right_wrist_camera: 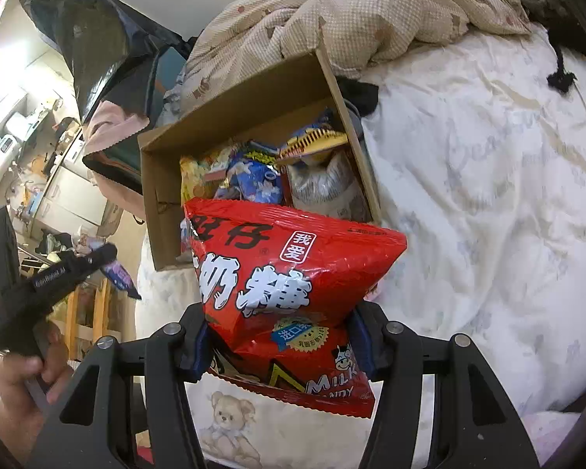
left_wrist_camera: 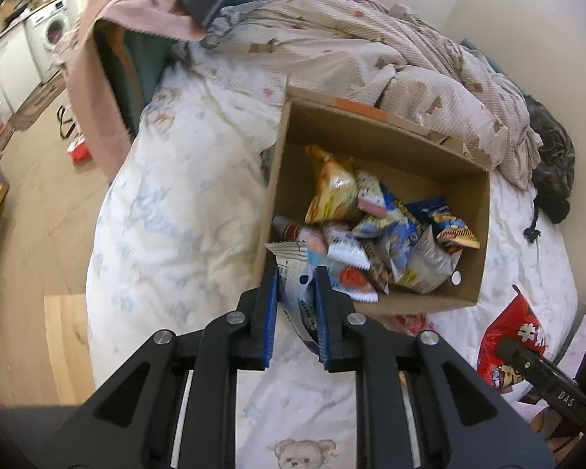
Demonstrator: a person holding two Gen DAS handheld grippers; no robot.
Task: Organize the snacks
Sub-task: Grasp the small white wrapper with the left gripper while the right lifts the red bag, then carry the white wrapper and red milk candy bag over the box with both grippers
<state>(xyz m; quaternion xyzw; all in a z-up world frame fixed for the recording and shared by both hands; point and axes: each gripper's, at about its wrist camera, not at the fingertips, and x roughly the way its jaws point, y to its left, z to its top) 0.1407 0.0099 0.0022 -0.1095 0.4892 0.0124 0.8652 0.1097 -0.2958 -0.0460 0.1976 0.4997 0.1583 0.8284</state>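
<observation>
Everything rests on a bed [left_wrist_camera: 183,211] covered by a white sheet with pale prints and a teddy bear at its near edge. A rumpled beige quilt [left_wrist_camera: 371,51] is heaped at the far side, touching the back of an open cardboard box [left_wrist_camera: 371,136] that sits on the sheet. The box holds a jumble of snack packets [left_wrist_camera: 375,230]: yellow, blue and silvery ones.

The left wrist view shows the room to the left of the bed: a wood floor [left_wrist_camera: 43,211], a washer [left_wrist_camera: 52,33] far back, and pink and dark cloth [left_wrist_camera: 136,8] draped over something beside the bed. Here the left gripper [left_wrist_camera: 295,312] is pinched tight on a white packet [left_wrist_camera: 295,273] with blue print, held over the near left corner of the box. At the right edge, a red bag [left_wrist_camera: 508,332] shows behind a black part of the other tool.

The right wrist view shows what that view barely catches: the right gripper [right_wrist_camera: 281,336] is clamped on the lower part of the red bag [right_wrist_camera: 293,273], a milk candy bag with white lettering, held in front of the box [right_wrist_camera: 230,113]. It also shows a hand [right_wrist_camera: 23,375] at the lower left gripping the black handle of the left gripper, and a cluttered kitchen area [right_wrist_camera: 23,148] far left.
</observation>
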